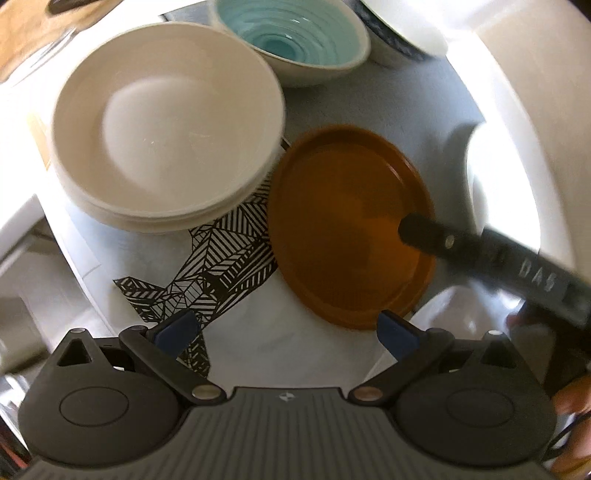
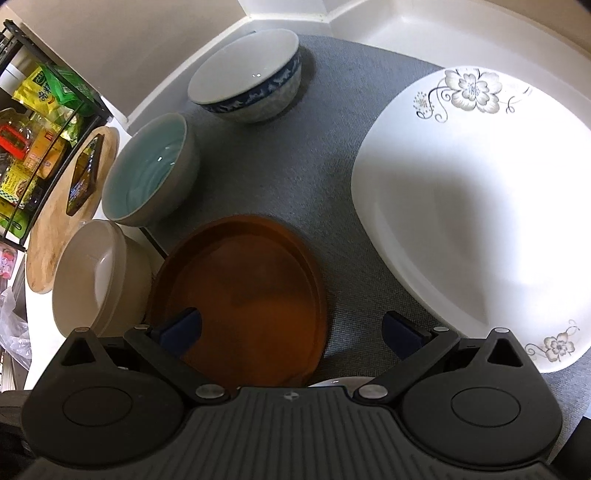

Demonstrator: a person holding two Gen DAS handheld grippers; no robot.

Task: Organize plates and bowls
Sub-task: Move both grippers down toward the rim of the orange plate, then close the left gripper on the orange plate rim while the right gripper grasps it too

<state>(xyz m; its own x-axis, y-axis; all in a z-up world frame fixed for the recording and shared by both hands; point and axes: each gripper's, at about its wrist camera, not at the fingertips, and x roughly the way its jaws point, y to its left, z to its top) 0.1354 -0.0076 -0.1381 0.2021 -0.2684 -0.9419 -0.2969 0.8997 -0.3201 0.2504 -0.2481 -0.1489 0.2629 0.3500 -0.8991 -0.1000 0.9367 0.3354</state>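
A brown plate [image 1: 347, 225] lies on the grey mat [image 1: 406, 103], also in the right wrist view [image 2: 251, 295]. A stack of cream bowls [image 1: 166, 125] sits to its left, seen again at left [image 2: 99, 277]. A teal bowl [image 1: 291, 37] and a blue-patterned bowl [image 2: 247, 77] stand behind. A large white flowered plate [image 2: 476, 206] lies at right. My left gripper [image 1: 288, 332] is open and empty above the plate's near edge. My right gripper [image 2: 291, 332] is open and empty over the brown plate; its finger [image 1: 428, 232] reaches over the plate in the left view.
A black-and-white patterned paper [image 1: 218, 266] lies under the cream bowls. A round wooden board [image 2: 62, 221] and a rack with snack packets [image 2: 40, 122] stand at far left. White counter walls [image 2: 406, 22] border the mat at the back.
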